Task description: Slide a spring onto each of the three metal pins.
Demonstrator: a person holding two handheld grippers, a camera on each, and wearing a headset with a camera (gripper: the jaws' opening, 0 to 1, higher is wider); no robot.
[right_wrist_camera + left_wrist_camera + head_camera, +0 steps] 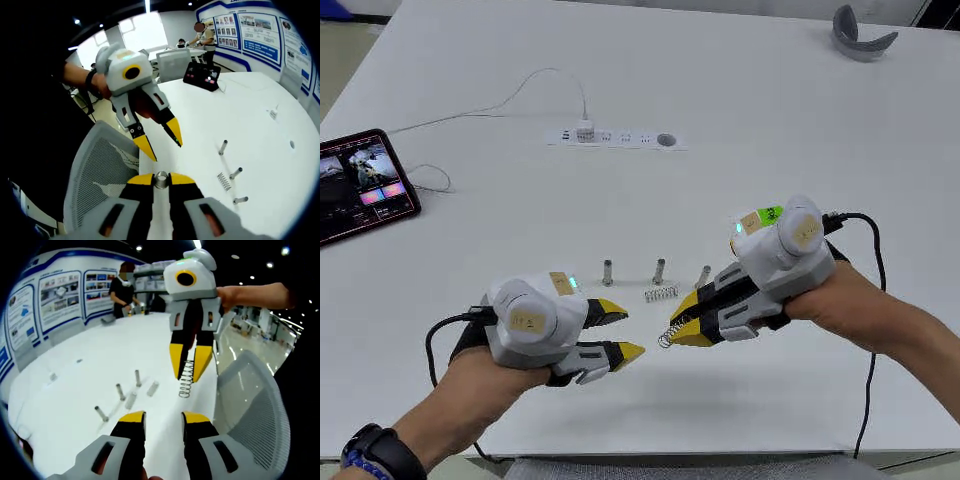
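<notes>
In the head view the left gripper (620, 331) has its fingers spread wide with nothing in them. The right gripper (682, 328) pinches a spring (666, 339) at its tips. Three pins (659, 270) stand just past the tips, with a loose spring (661, 293) lying in front of them and bare table (770, 120) all around. The left gripper view shows the held spring sticking out from the tips, and a mesh chair (250, 400) by the table's edge. The right gripper view shows it end-on, like a little ring.

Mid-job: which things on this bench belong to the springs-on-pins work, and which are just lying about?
Job: three short metal pins; loose coiled metal spring beside them; second coiled metal spring in the right gripper.
Lying about: dark tablet with lit screen; white power strip; grey curved piece.
</notes>
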